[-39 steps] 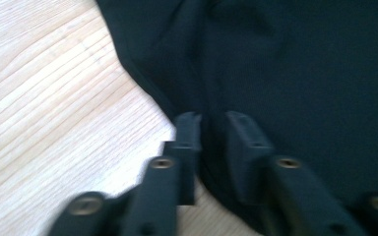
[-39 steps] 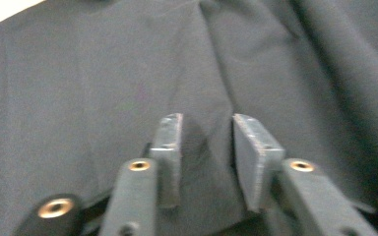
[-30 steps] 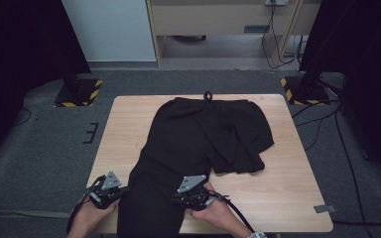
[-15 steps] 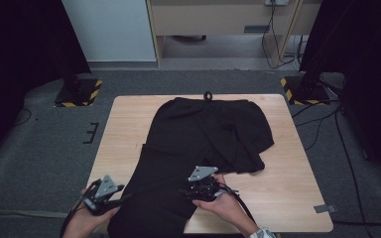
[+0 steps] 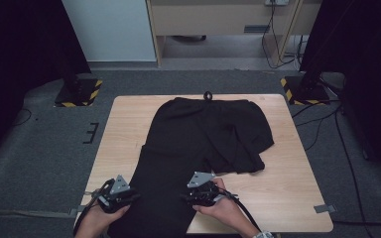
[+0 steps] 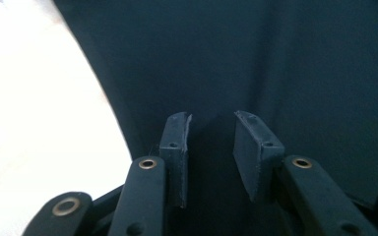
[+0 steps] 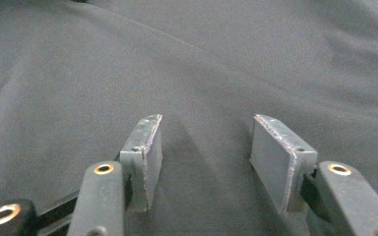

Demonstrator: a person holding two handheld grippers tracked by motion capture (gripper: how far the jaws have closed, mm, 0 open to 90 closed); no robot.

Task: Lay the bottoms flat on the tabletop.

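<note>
Trousers (image 5: pixel 198 148), black, lay spread along my wooden surface (image 5: pixel 287 198) in the high view: the waistband rested at the far edge, one leg ran toward me and off the near edge, and the other leg lay folded across to the right. My left gripper (image 5: pixel 116 196) stood at the left edge of the near leg and my right gripper (image 5: pixel 201 193) at its right edge, both held low over the cloth. A second earlier both had sat slightly nearer the surface's near edge, pinched shut on the fabric; now each had let go.

Left gripper view: my left gripper (image 6: pixel 210 147) showed its jaws partly apart, after opening and then closing a little. Dark cloth lay beneath and between them, yet the pads did not press it. The pale surface (image 6: pixel 39 123) showed to the left, so the jaws sat just inside the leg's edge.

Right gripper view: my right gripper (image 7: pixel 204 157) had jaws just opening, standing well apart over smooth fabric (image 7: pixel 187 59), holding nothing.

I judged the release as the end of one straightening pull; a fresh grip would be needed before the next fold.
</note>
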